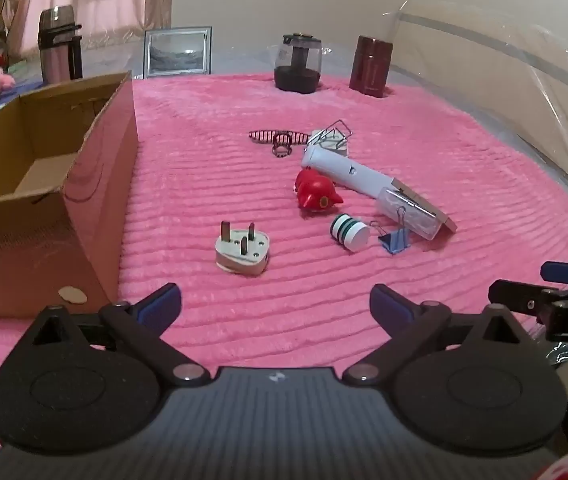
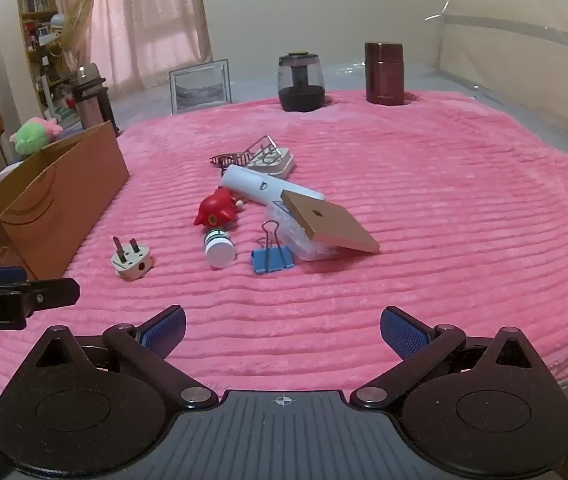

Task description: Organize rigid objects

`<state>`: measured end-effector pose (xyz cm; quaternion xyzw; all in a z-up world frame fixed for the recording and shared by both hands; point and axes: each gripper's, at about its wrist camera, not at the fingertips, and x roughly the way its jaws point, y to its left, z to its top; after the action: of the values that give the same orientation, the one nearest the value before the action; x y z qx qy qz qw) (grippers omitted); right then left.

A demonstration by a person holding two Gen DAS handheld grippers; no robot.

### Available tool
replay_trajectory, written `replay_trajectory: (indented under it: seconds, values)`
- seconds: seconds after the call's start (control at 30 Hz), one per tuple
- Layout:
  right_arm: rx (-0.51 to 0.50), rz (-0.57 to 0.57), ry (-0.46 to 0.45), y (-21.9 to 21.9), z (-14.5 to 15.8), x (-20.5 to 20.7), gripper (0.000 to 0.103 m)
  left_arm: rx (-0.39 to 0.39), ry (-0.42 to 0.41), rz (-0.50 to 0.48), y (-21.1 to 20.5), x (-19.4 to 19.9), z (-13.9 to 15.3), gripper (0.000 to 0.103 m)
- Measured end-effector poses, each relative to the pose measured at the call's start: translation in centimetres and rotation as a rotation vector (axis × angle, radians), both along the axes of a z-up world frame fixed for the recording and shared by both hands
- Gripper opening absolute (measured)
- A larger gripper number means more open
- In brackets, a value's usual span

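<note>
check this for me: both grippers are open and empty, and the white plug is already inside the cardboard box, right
Not quite. The white plug lies prongs up on the pink blanket, outside the cardboard box, as the left wrist view shows. Left gripper and right gripper are indeed open and empty.

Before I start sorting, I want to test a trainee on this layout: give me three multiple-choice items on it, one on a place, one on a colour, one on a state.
1. Where does the cardboard box stand?
A. at the left edge of the pink blanket
B. behind the two jars
C. on top of the plug

2. What colour is the binder clip nearest the white cap?
A. green
B. blue
C. yellow

3. How are the left tongs and the right tongs?
A. both shut on a clip
B. one holds the plug
C. both wide open, holding nothing

Answers: 1 A, the box borders the blanket's left side. 2 B, its body is plainly blue. 3 C, only bare blanket shows between each pair of pads.
</note>
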<state>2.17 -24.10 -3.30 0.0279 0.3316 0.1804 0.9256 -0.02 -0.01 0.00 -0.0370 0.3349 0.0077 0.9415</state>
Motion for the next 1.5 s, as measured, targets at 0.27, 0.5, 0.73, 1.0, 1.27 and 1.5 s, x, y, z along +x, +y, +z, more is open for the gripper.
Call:
replay_trajectory:
  seconds: [0.27, 0.5, 0.73, 1.0, 1.27, 1.5]
  values:
    - [-0.011, -0.006, -0.02, 0.3, 0.1, -0.3, 0.101, -0.049, 0.051, 0.008, 0.4, -0.2, -0.7, 0.095]
    - [-0.006, 0.003, -0.004, 0.2, -0.1, 0.2, 0.101, -0.055, 0.058, 0.009, 0.4, -0.1, -0.9, 0.095]
    - [-0.006, 0.01, 0.001, 0.8, -0.4, -0.2, 0.101, -0.062, 0.059, 0.005, 0.1, -0.3, -1.0, 0.095]
    - [-0.008, 0.016, 0.005, 0.8, -0.4, -0.2, 0.101, -0.067, 0.061, 0.003, -0.2, -0.3, -0.9, 0.095]
    - [-0.02, 0.01, 0.003, 0.6, -0.1, 0.0, 0.101, -0.078, 0.064, 0.005, 0.0, -0.3, -0.9, 0.095]
    - [-0.013, 0.009, 0.006, 0.6, -0.2, 0.1, 0.101, -0.082, 0.06, 0.0, -0.1, -0.3, -0.9, 0.095]
